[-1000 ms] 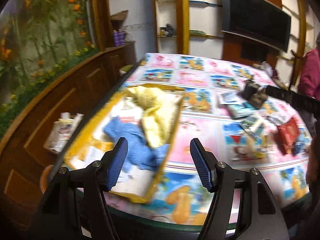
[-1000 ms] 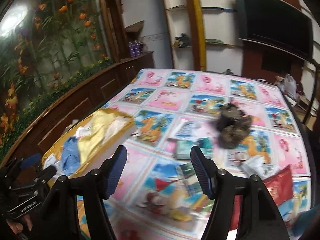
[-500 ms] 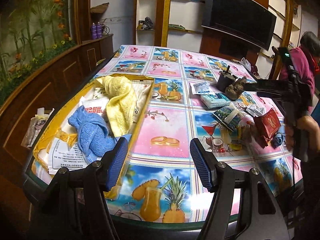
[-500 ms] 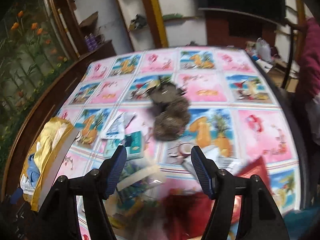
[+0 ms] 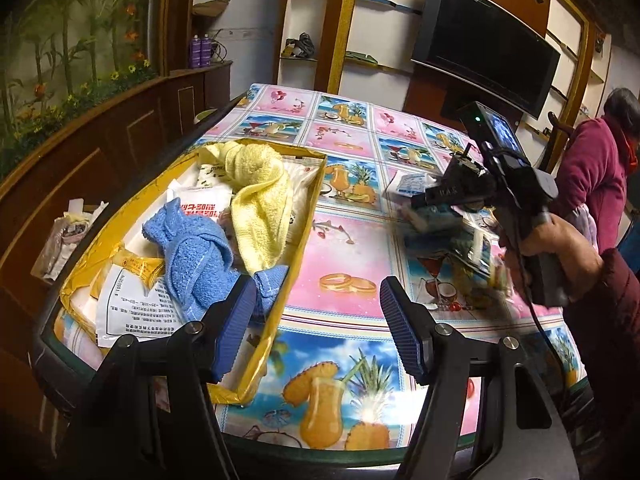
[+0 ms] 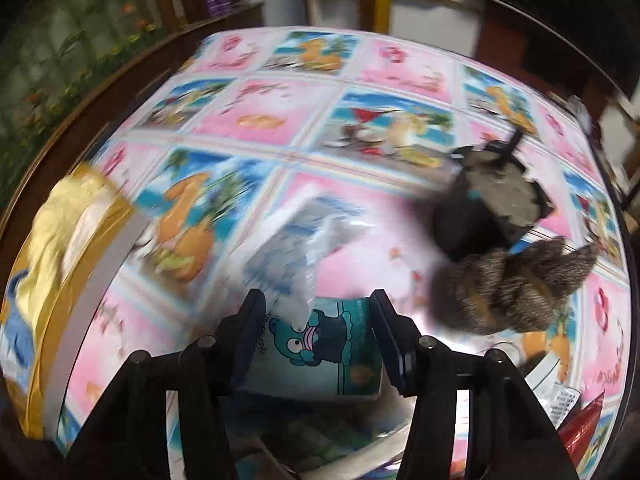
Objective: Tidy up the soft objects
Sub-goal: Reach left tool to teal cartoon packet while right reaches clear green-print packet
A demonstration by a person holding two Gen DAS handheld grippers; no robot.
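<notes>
between the right hand-held gripper's [image 6: 318,334] jaws on the surface [image 6: 360,248] lies a teal pack [image 6: 320,354] printed with a cartoon bear; its small lettering is blurred. those jaws have just been closing, and contact is unclear. left hand-held gripper [image 5: 316,330] hangs half open, empty, over the yellow box [image 5: 296,248] of blue towel [image 5: 192,260] and yellow towel [image 5: 260,216].

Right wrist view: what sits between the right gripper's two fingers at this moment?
A teal tissue pack with a cartoon bear lies between the closing fingers of the right gripper, a clear plastic packet overlapping its far edge. Contact is unclear through blur.
</notes>
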